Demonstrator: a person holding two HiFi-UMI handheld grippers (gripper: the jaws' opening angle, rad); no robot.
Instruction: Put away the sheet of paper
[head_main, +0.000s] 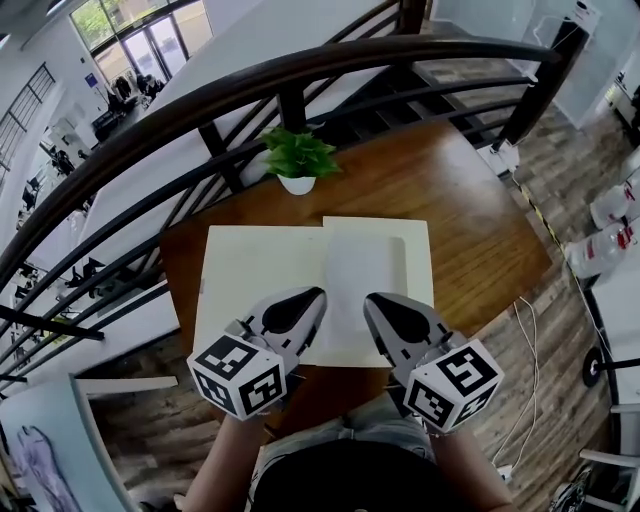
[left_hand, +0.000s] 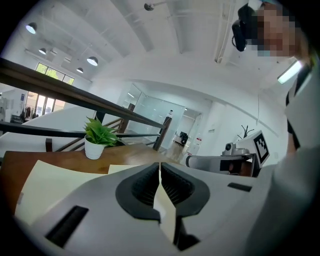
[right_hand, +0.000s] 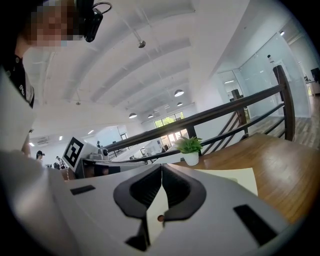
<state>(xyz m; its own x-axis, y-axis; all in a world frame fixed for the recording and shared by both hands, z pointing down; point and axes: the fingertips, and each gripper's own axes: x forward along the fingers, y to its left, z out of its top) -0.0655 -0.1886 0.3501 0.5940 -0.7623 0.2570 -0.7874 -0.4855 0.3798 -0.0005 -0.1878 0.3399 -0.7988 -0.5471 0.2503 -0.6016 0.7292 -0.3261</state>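
**Ana:** What is seen closest?

**Ben:** Two claws are seen side by side, low in the head view. The left gripper (head_main: 313, 297) is shut tight. A thin pale strip is pinched between its pads. The right gripper (head_main: 372, 300) is shut the same way, and a pale strip is caught between its pads too.

**Ana:** What is being pinched?

**Ben:** The sheet of paper (head_main: 365, 262) is being pinched at its near end. It is held by the left gripper at its left edge and by the right gripper nearer the middle. Whether that end is lifted up cannot be told.

**Ana:** Where is the sheet of paper laid?

**Ben:** It is laid on the right half of an open folder (head_main: 255, 285). The open folder is cream and bigger than the sheet. Its left half is seen just beside the left gripper.

**Ana:** What is the open folder laid on?

**Ben:** It is spread flat on a brown wooden table (head_main: 475, 235), close to the near edge.

**Ana:** What is seen farther away?

**Ben:** A small green plant (head_main: 297, 155) in a white pot is stood at the far edge of the table, apart from the sheet. Behind it, a dark railing (head_main: 300, 75) is curved across the whole view. Past the railing, on the right, a wooden floor (head_main: 565, 165) is seen.
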